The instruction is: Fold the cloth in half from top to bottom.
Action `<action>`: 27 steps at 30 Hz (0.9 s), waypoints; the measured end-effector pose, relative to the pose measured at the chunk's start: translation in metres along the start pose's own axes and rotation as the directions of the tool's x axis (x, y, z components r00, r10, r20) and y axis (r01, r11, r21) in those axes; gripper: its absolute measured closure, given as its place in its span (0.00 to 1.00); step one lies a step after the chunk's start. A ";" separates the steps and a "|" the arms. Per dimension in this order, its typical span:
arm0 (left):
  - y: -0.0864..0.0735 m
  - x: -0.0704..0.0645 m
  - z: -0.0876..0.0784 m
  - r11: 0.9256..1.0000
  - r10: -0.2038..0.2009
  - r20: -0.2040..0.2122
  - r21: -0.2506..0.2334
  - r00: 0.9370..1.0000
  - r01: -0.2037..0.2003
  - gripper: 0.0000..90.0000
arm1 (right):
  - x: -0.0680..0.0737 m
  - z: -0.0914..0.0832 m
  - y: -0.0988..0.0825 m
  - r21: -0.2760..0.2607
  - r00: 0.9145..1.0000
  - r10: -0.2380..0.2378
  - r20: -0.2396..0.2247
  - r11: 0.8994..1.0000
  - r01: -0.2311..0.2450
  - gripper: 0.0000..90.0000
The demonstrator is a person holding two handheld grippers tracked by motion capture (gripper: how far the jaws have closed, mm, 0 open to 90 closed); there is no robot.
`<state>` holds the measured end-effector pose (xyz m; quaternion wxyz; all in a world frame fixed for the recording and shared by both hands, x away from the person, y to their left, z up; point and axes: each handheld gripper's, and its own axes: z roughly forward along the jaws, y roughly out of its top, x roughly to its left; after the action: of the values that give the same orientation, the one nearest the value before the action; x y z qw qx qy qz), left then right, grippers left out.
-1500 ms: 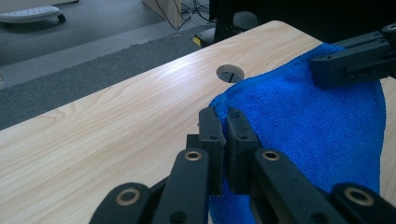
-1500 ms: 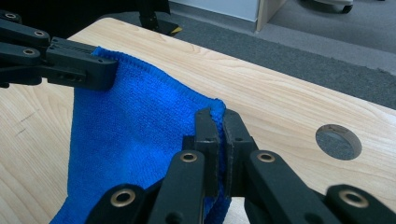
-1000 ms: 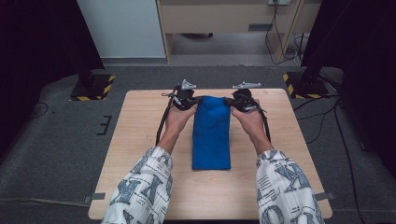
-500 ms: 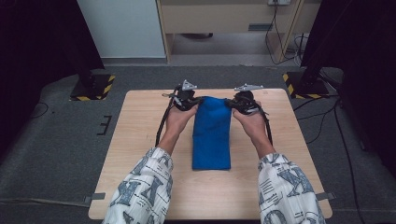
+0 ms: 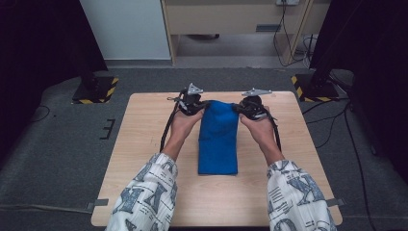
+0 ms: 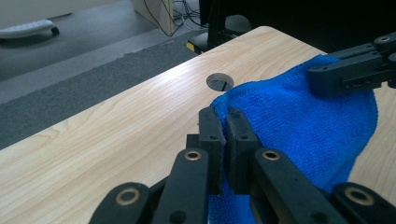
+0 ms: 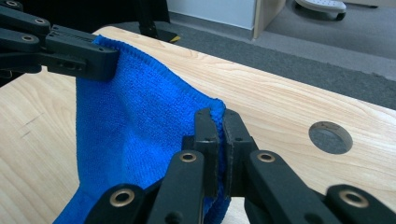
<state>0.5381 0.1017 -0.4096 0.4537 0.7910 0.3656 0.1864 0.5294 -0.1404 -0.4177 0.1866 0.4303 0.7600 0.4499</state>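
A blue towel (image 5: pixel 219 137) lies folded lengthwise down the middle of the wooden table (image 5: pixel 144 139). Its far end is lifted off the wood. My left gripper (image 5: pixel 195 105) is shut on the towel's far left corner; in the left gripper view the jaws pinch the blue towel (image 6: pixel 299 126) at its edge, where my left gripper (image 6: pixel 225 125) closes. My right gripper (image 5: pixel 243 107) is shut on the far right corner, and the right gripper view has the blue towel (image 7: pixel 140 121) stretched from my right gripper (image 7: pixel 219 122) across to the other gripper's jaws.
A round cable hole (image 7: pixel 330 137) sits in the table near its far edge. Beyond the table are grey carpet, yellow-black striped stand bases (image 5: pixel 94 91) and cables (image 5: pixel 332 130) on the floor. The person's patterned sleeves (image 5: pixel 144 197) come in over the near table edge.
Both grippers have come slightly toward the near side with the towel's far corners held up. The far end of the towel now bunches a little higher.
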 end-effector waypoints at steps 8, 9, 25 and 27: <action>-0.012 -0.010 -0.012 1.000 0.016 0.009 0.004 1.000 -0.016 0.97 | 0.009 -0.009 -0.011 -0.010 1.000 -0.017 -0.022 1.000 0.017 0.97; -0.014 -0.012 -0.013 1.000 0.022 0.012 0.005 1.000 -0.022 0.97 | 0.009 -0.010 -0.012 -0.012 0.999 -0.024 -0.024 1.000 0.024 0.97; -0.044 -0.030 -0.027 0.998 0.038 0.029 0.040 0.999 -0.039 0.96 | 0.025 -0.020 -0.044 0.001 0.997 -0.049 -0.062 0.999 0.049 0.97; -0.047 -0.032 -0.029 0.998 0.047 0.031 0.043 0.998 -0.049 0.96 | 0.027 -0.020 -0.046 0.009 0.996 -0.058 -0.065 0.998 0.058 0.97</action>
<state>0.4800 0.1097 -0.4332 0.4370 0.8120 0.3438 0.1775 0.4786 -0.1389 -0.4438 0.1724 0.3942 0.7803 0.4539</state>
